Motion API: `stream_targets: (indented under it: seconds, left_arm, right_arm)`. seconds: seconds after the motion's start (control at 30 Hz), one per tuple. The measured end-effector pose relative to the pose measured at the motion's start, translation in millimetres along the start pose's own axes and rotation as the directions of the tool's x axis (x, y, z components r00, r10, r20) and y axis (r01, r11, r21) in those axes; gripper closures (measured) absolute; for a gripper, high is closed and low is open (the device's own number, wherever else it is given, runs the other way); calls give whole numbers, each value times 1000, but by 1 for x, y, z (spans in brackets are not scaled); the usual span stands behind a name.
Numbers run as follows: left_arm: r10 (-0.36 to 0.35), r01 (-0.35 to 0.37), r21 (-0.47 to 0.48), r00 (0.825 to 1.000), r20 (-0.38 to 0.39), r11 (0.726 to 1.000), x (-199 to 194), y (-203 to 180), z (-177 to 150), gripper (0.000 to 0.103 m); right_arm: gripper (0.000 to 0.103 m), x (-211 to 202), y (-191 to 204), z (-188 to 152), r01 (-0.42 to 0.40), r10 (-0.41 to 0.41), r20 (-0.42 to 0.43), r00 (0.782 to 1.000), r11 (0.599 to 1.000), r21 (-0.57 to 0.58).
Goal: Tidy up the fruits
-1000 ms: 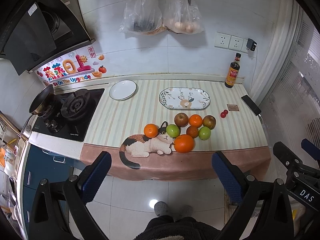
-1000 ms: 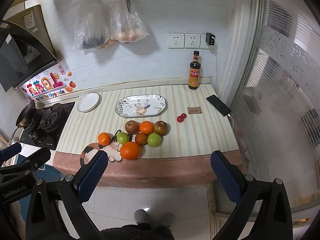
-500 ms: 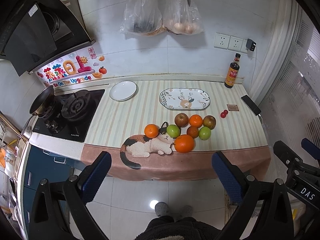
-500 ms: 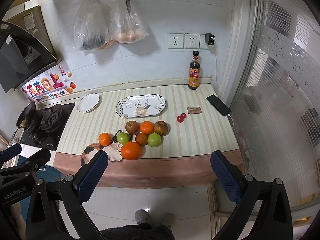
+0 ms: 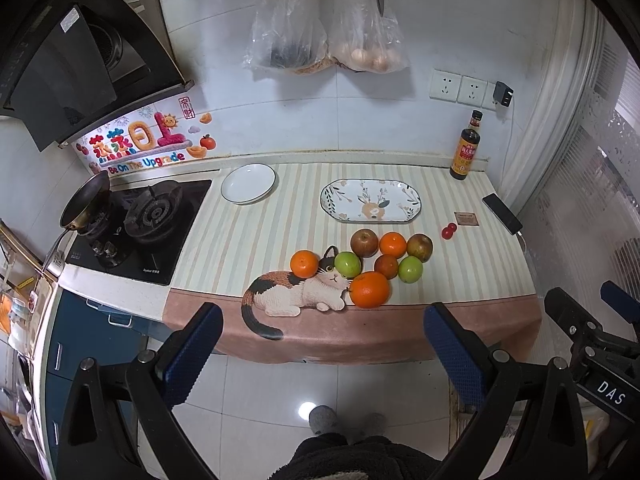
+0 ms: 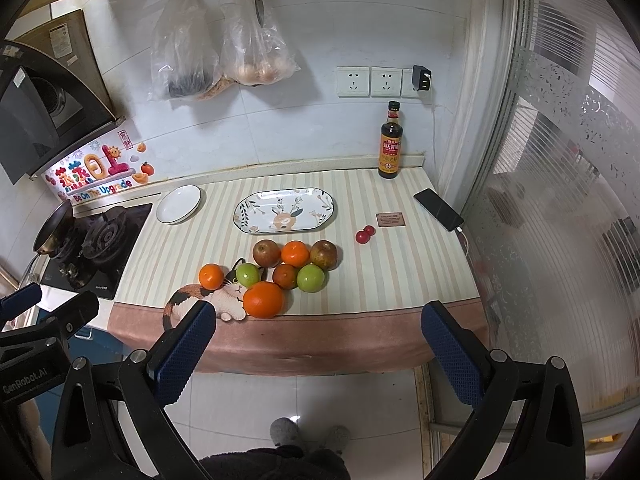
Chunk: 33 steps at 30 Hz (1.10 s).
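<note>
You stand in front of the counter (image 5: 248,248), which carries a striped cloth, and the work has not really begun: I judge this is the approach step, before any fruit is taken. On the cloth, toward the wall, lie the oval plate (image 5: 370,189) with a deer pattern and the round white plate (image 5: 248,183); both hold nothing. These look like the places where the fruits should go, though which fruit belongs to which plate you cannot read from here.

The fruits sit in one tight group near the front edge, just in front of the oval plate. The large orange (image 5: 369,289) is nearest to you, touching the cat picture on the cloth. Behind it are two green apples (image 5: 348,264), two smaller oranges (image 5: 304,263), brownish apples (image 5: 364,242) and one dark small fruit (image 5: 386,266). Two tiny red fruits (image 5: 449,230) lie apart, to the right.

Your left gripper (image 5: 324,344) and your right gripper (image 6: 320,340) are both spread wide and hold nothing, well short of the counter.

The next move calls for bringing one gripper forward and down over an outer fruit, probably the large orange, because the inner ones touch their neighbours.

Compared with one second ago, almost nothing differs; the view only shifts very slightly.
</note>
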State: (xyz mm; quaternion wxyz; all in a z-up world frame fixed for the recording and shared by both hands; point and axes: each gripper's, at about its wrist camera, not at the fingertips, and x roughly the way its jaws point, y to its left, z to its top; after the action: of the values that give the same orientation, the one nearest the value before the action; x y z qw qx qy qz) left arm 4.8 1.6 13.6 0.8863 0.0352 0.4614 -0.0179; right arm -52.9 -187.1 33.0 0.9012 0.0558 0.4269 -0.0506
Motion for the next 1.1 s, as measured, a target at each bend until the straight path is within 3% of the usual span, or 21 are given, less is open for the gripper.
stream_targets:
  seconds: [0.93,1.1]
  left_arm:
    - [-4,4,6,1000,3,1000,-4,1,4,0]
    - [27,-29,24,997,65,999,3,6,15,0]
  right_arm:
    - [0,3,3,0,-7,7,-6,1000,1000,4]
    - [0,7,4,3,-26,25,24,999,998,51]
